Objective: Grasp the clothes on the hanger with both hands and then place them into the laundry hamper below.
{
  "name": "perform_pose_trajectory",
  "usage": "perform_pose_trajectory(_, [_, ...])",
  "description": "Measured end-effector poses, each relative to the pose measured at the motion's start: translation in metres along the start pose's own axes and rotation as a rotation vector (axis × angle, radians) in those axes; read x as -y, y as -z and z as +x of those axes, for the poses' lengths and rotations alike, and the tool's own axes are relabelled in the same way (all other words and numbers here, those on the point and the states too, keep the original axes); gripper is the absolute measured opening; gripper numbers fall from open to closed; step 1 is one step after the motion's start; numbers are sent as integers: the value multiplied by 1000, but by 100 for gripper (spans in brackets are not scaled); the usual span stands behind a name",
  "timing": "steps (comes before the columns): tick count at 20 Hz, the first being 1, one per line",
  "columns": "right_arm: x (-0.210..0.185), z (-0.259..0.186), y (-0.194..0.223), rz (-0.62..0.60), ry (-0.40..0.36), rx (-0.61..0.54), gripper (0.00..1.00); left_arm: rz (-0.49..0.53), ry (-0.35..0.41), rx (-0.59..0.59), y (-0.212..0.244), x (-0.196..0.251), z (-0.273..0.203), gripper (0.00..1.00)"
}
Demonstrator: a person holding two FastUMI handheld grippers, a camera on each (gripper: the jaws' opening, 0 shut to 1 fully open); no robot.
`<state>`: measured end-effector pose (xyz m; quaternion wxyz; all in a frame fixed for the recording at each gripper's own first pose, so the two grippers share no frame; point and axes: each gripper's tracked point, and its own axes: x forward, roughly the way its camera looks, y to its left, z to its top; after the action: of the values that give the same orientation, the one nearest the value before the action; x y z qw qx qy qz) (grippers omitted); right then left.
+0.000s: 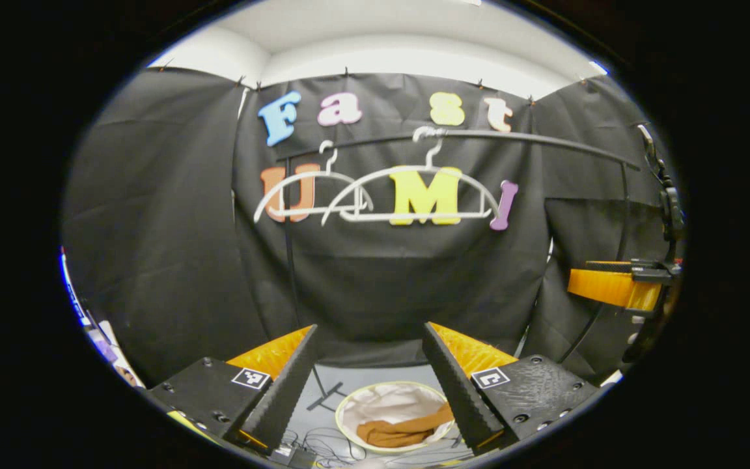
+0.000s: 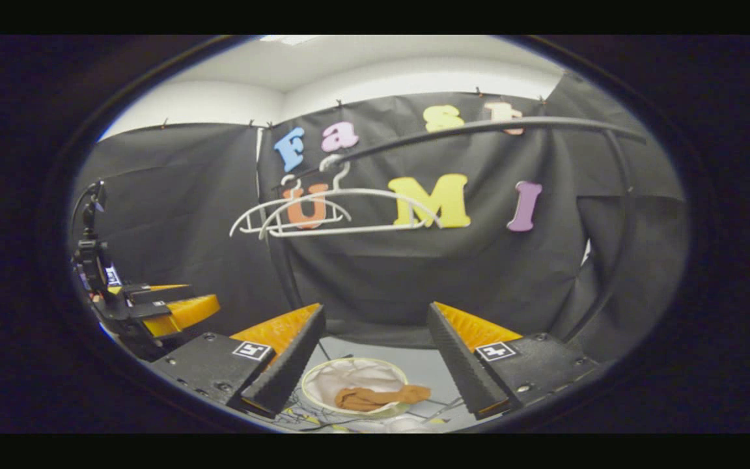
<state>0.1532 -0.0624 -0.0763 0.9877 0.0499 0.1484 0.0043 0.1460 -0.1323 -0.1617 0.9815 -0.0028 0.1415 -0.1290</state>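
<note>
Your left gripper (image 1: 370, 384): fingers spread wide, holding nothing. Your right gripper (image 2: 375, 365): same, fingers apart, nothing between. Brown clothes (image 1: 404, 431) lie inside laundry hamper (image 1: 349, 407) on floor below, one end draped over rim. Two white hangers (image 1: 407, 195) bare on rail (image 1: 544, 140) above.

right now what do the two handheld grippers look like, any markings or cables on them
Each gripper has two long wedge-shaped fingers with ribbed inner faces, fixed to flat black blocks with screw heads. Every block carries a small square black-and-white marker tag. This goes for the left gripper and the right gripper. In the right gripper view, the left one also shows from the side, with a black camera mount and a thin cable rising from it.
</note>
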Motion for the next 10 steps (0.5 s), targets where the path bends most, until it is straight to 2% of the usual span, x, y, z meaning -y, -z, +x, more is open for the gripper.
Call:
perform_pose_trajectory(3, [23, -32, -32, 22, -2, 82, 100, 5, -52, 73, -36, 11, -24, 93])
perform_pose_trajectory(7, [47, -82, -51, 28, 7, 165, 100, 30, -129, 132, -67, 24, -71, 97])
perform_pose_trajectory(10, [75, -115, -48, 32, 10, 199, 100, 54, -205, 180, -79, 37, -101, 100])
